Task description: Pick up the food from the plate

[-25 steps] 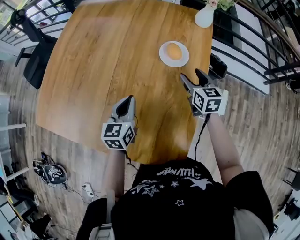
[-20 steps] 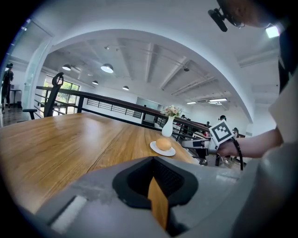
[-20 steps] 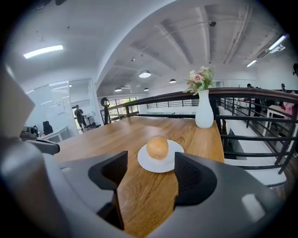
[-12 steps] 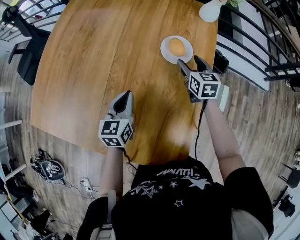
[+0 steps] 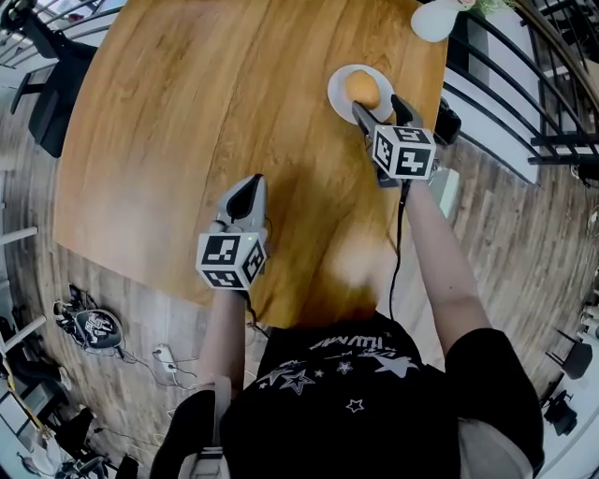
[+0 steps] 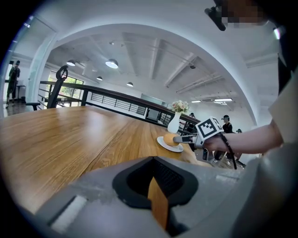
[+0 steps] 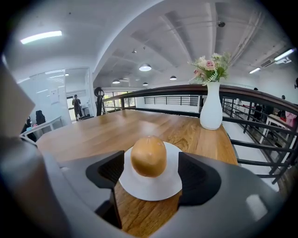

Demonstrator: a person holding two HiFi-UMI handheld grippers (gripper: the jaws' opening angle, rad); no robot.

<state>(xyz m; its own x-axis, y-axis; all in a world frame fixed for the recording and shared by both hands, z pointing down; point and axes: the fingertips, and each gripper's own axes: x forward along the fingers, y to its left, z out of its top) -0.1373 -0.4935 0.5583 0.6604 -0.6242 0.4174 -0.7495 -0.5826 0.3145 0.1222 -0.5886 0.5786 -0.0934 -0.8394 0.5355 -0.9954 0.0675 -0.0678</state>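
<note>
A round golden-brown bun [image 5: 363, 88] sits on a small white plate [image 5: 339, 96] near the far right of the wooden table [image 5: 215, 112]. My right gripper [image 5: 377, 106] is at the plate's near edge with its jaws opening. In the right gripper view the bun [image 7: 148, 155] stands between the two wide-apart fingertips, touched by neither, on the plate [image 7: 153, 188]. My left gripper [image 5: 247, 193] hovers over the table's near middle, shut and empty. The left gripper view shows the bun [image 6: 170, 139] and the right gripper [image 6: 184, 138] far off.
A white vase with flowers [image 5: 435, 19] stands at the table's far right corner, behind the plate; it shows as the vase [image 7: 211, 111] in the right gripper view. A black railing [image 5: 524, 84] runs along the right. An office chair [image 5: 42, 84] stands at the left.
My right gripper has moved forward to the plate and now brackets the bun. The left gripper has hardly moved.
</note>
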